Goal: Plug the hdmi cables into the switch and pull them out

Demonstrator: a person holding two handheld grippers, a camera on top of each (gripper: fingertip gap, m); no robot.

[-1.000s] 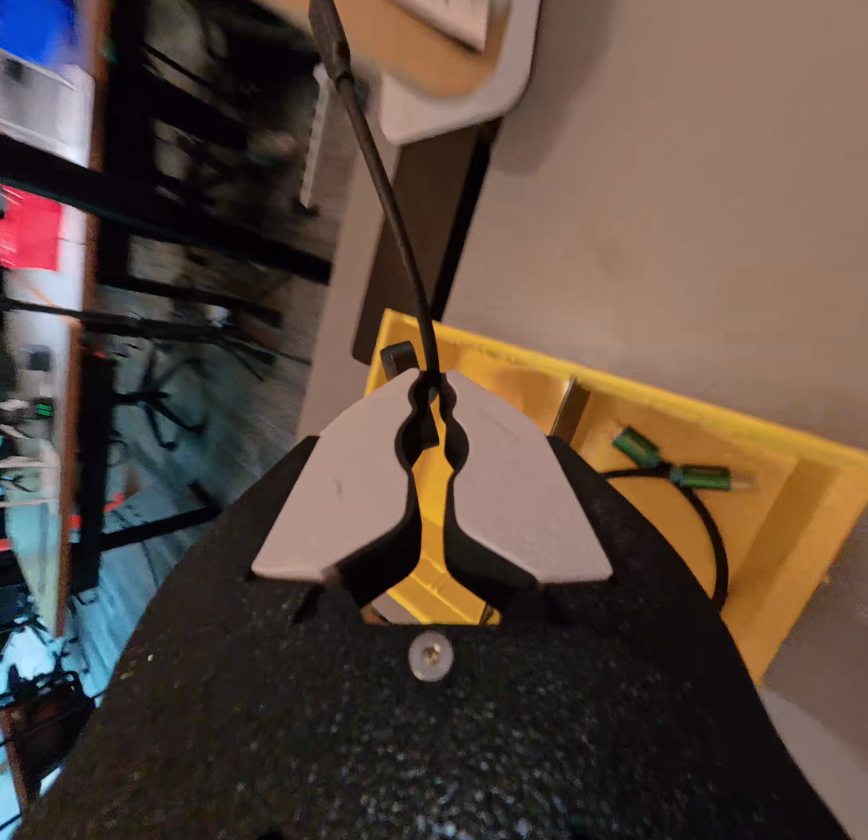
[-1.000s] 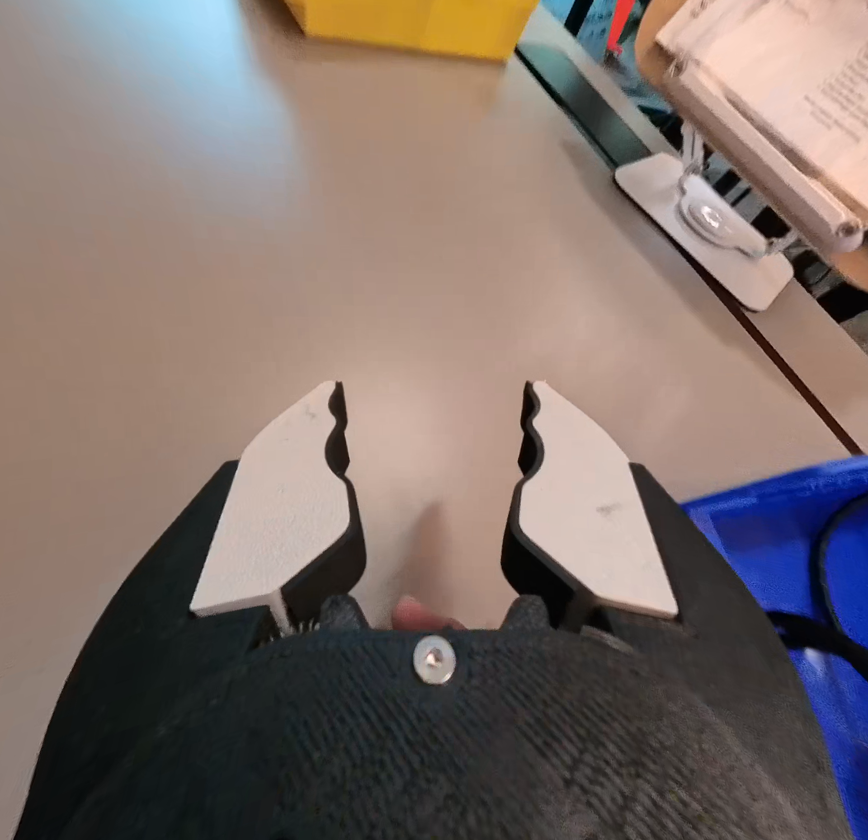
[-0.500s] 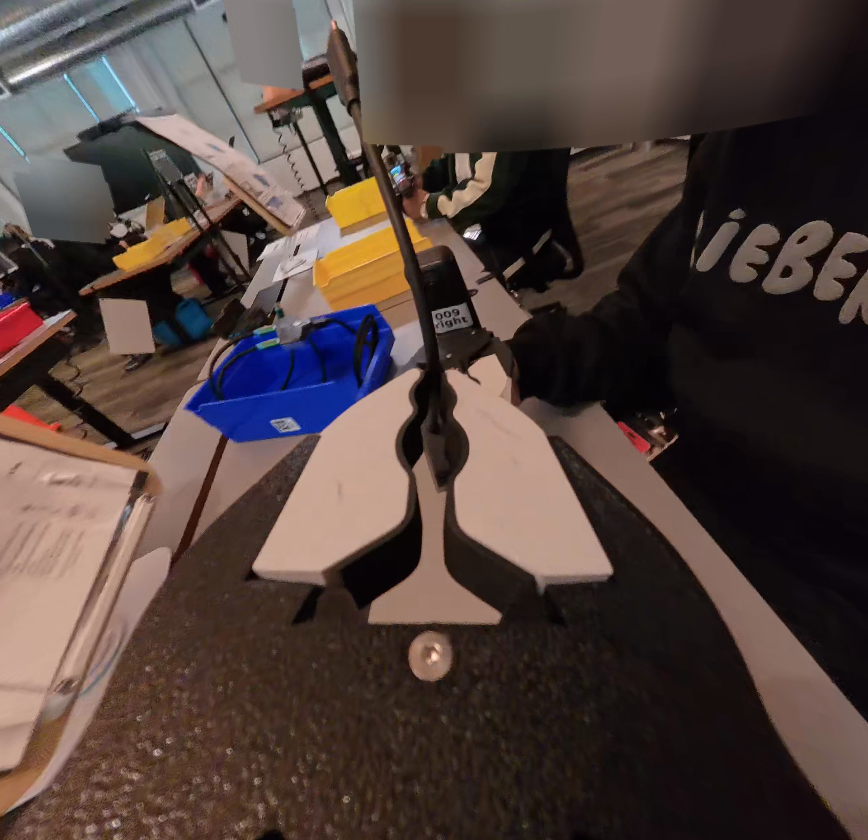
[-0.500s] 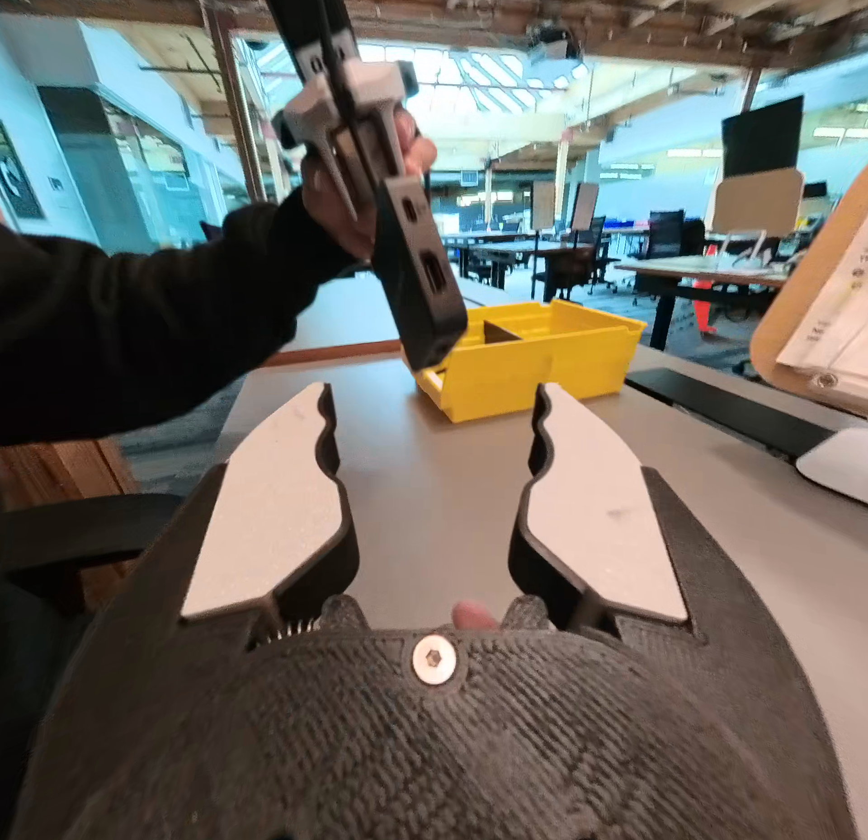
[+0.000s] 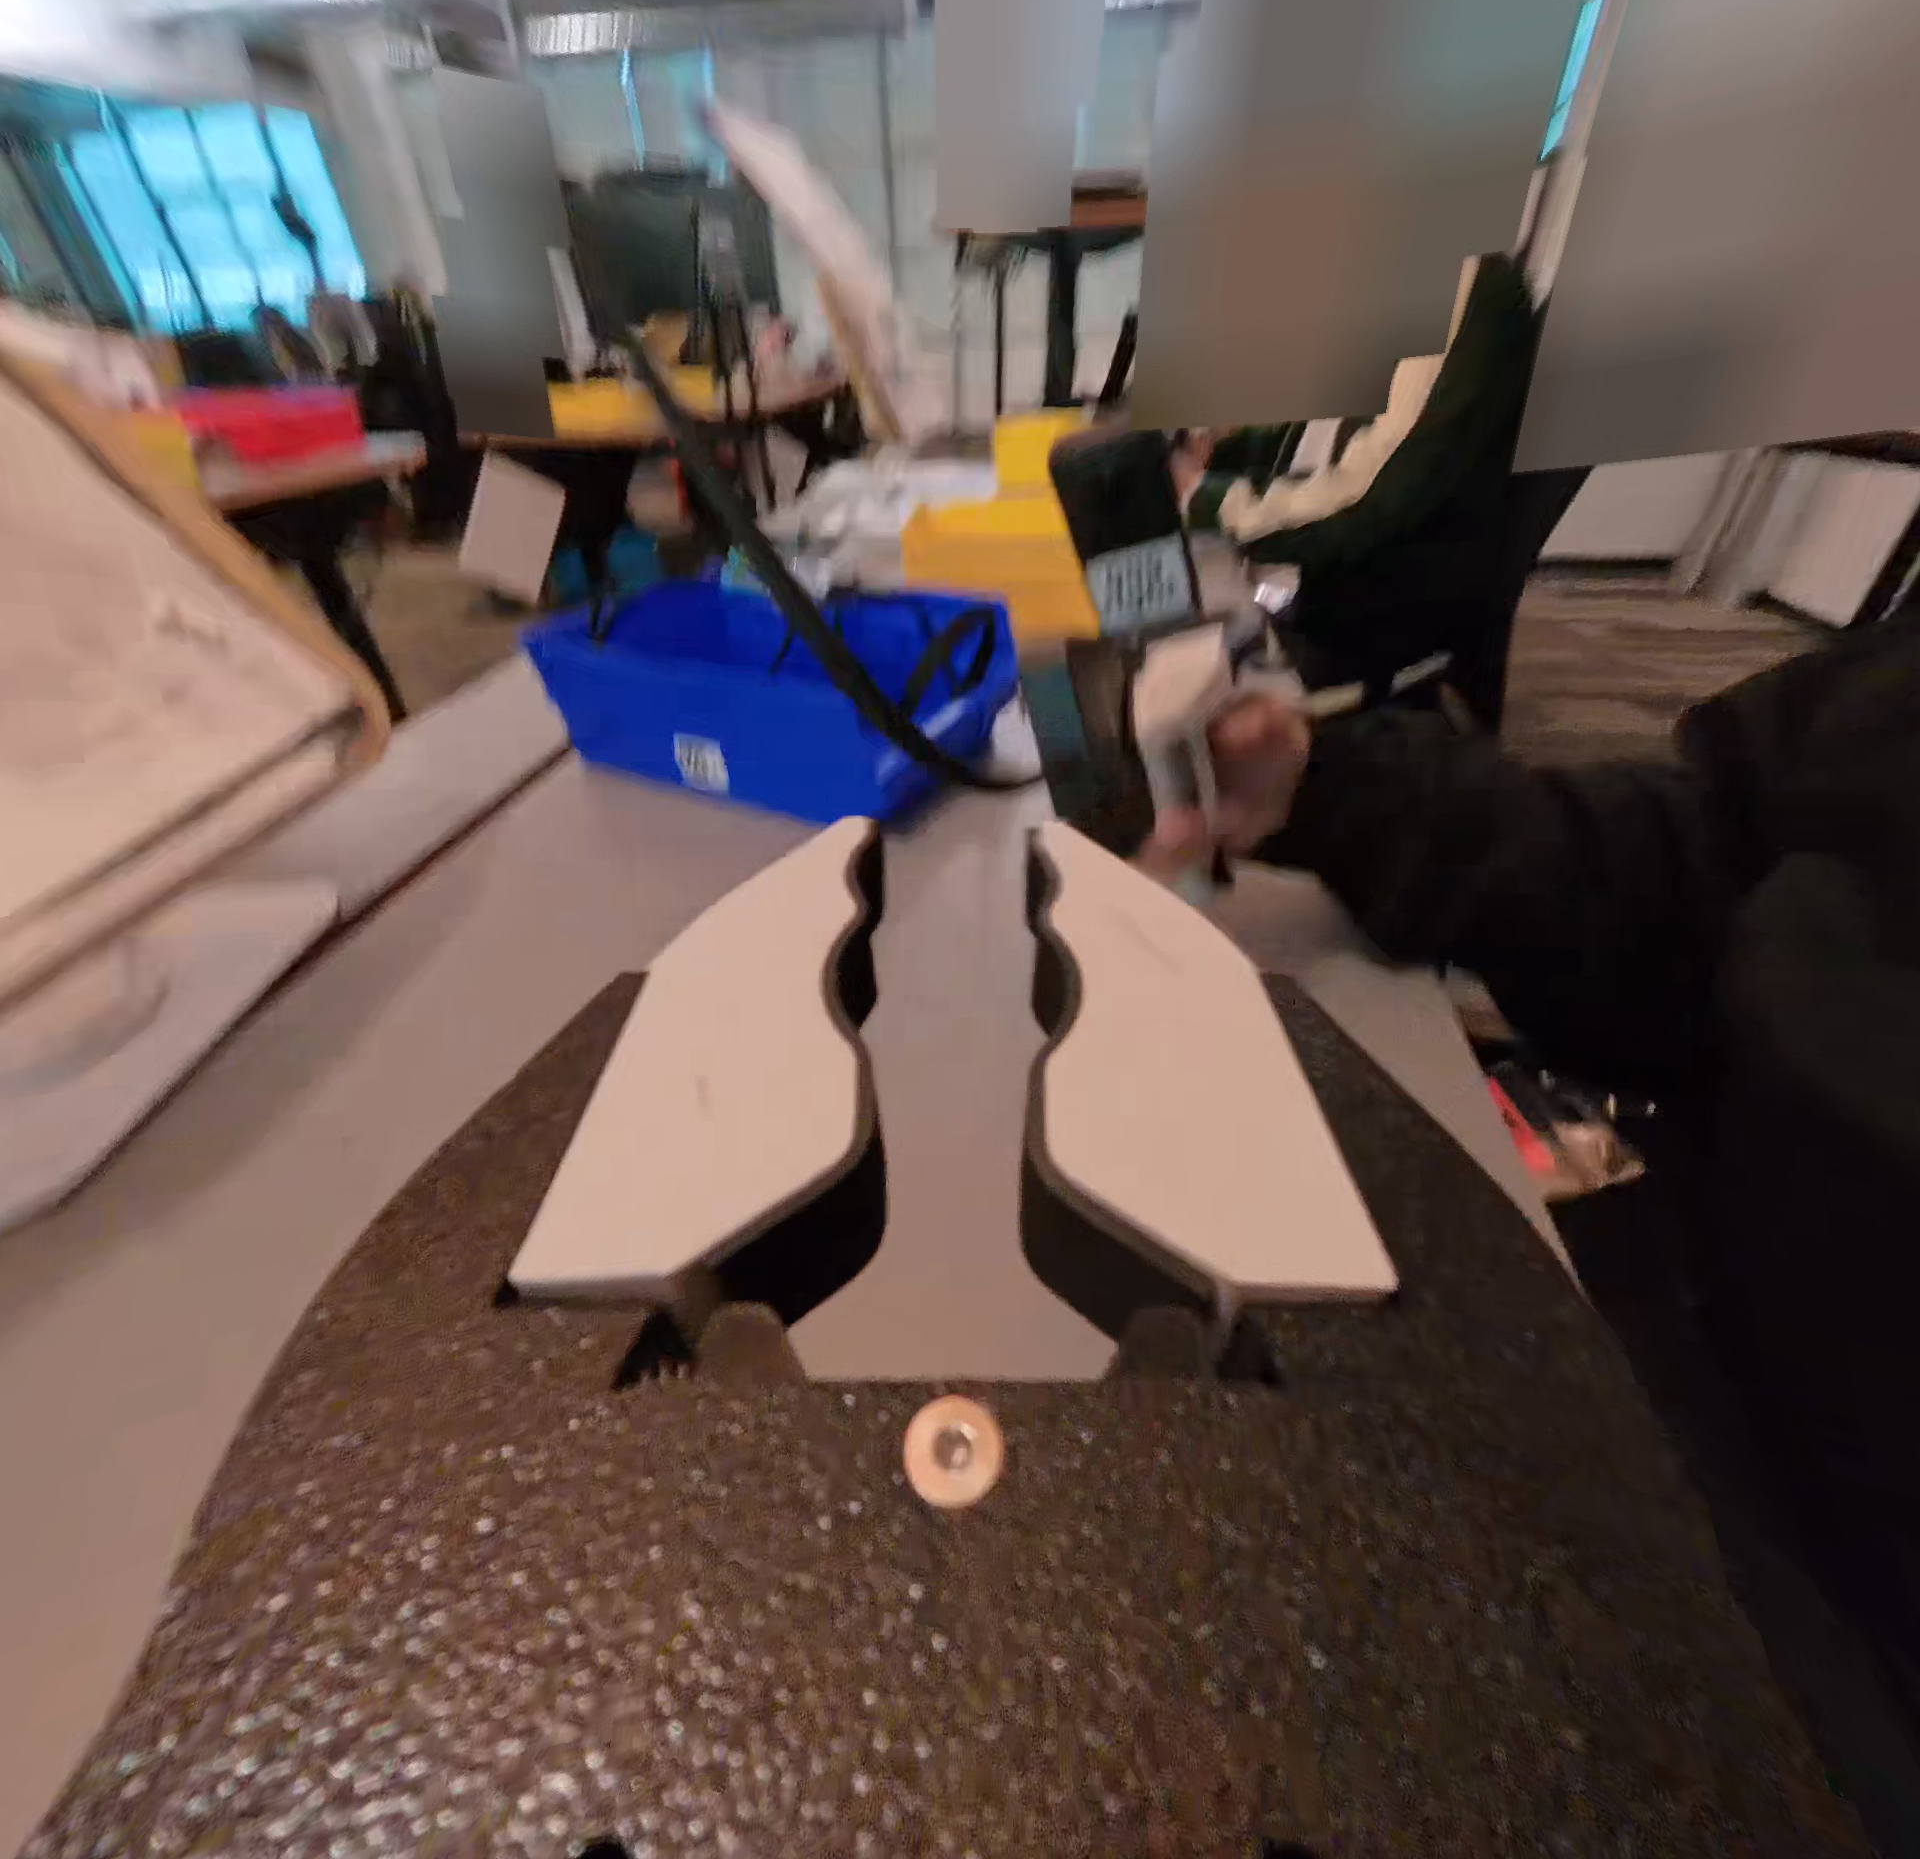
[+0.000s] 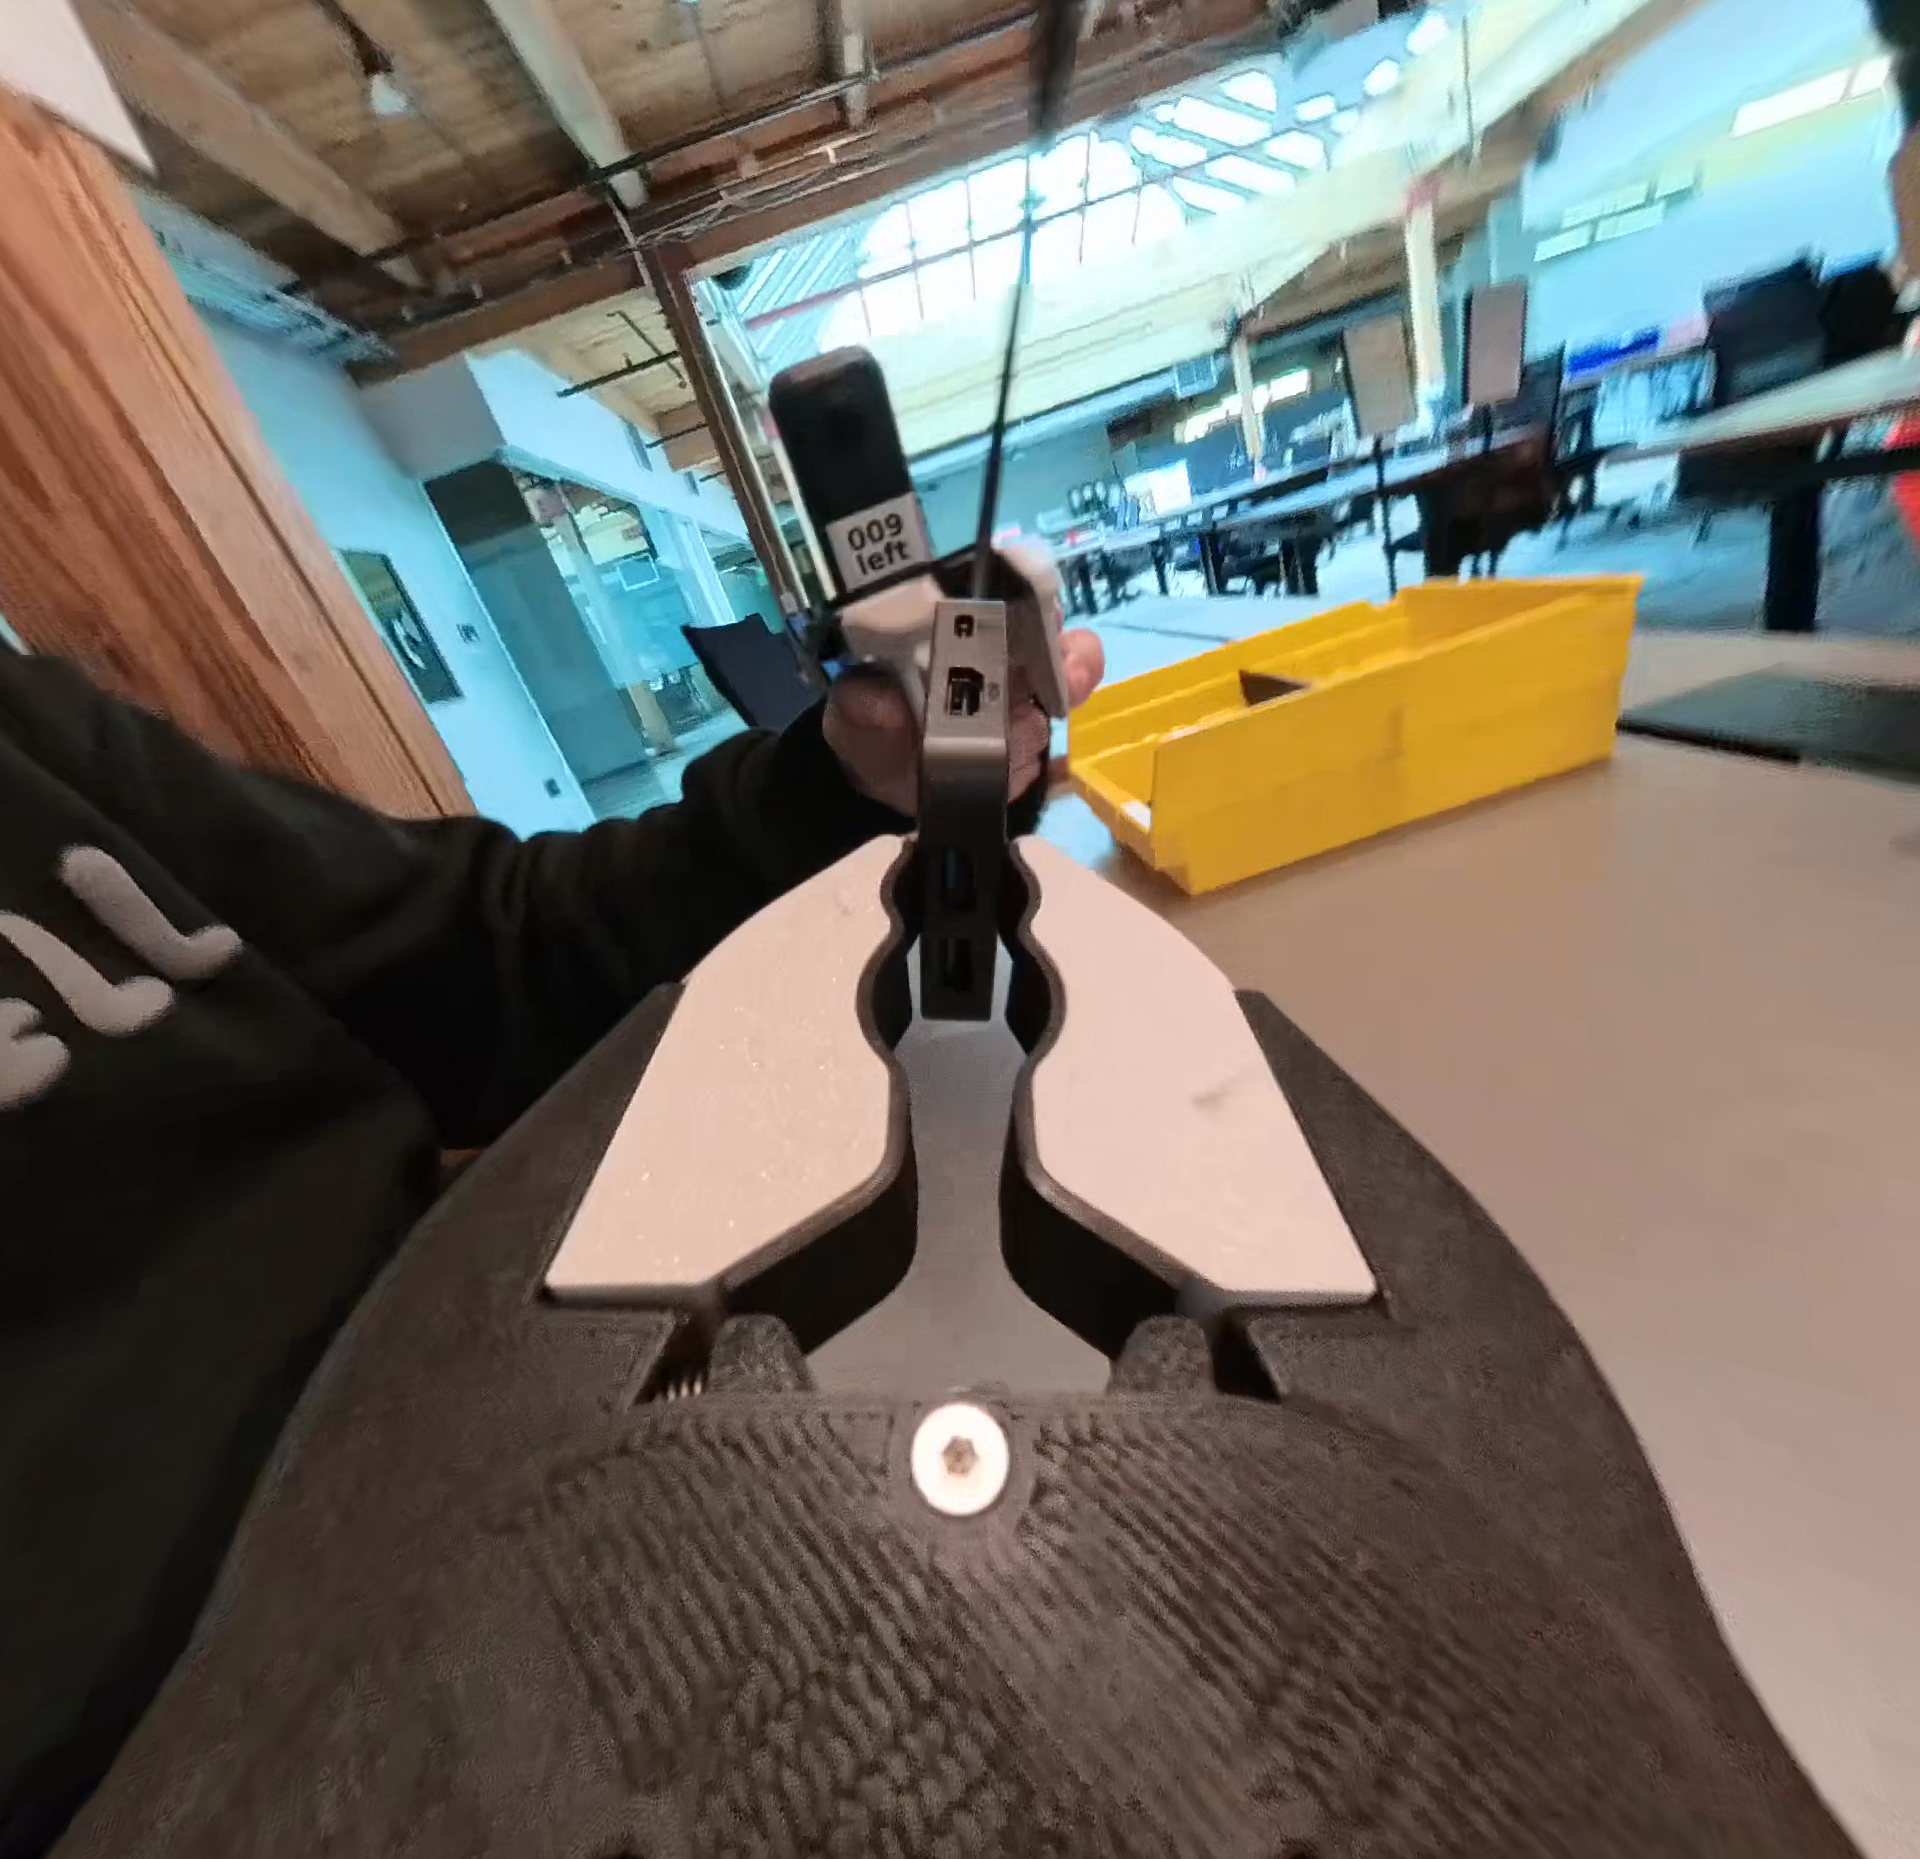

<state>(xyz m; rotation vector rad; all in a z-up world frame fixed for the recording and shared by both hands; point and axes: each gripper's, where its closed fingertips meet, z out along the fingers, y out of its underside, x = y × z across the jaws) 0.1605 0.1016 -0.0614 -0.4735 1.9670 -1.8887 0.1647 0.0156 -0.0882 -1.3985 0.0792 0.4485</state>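
My right gripper (image 6: 956, 864) is shut on the lower end of a black switch (image 6: 961, 760), which it holds upright above the grey table (image 6: 1558, 978). The switch's thin black cable (image 6: 1003, 355) runs straight up from its top. My left gripper (image 5: 956, 853) is open with nothing between its fingers. In the left wrist view the cable (image 5: 769, 573) slants down towards the right gripper (image 5: 1174, 708), blurred and held by a hand. In the right wrist view the left gripper sits just behind the switch, held in a hand (image 6: 883, 729).
A blue bin (image 5: 727, 708) with black cables stands on the table ahead of my left gripper. A yellow bin (image 6: 1351, 708) sits to the right of the switch. A clipboard stand (image 5: 156, 666) is at the left. A person's black sleeve (image 6: 416, 926) crosses the near side.
My left gripper has let go of the cable and opened. My right gripper has closed on the switch body. Both views swung from the table up to the room.
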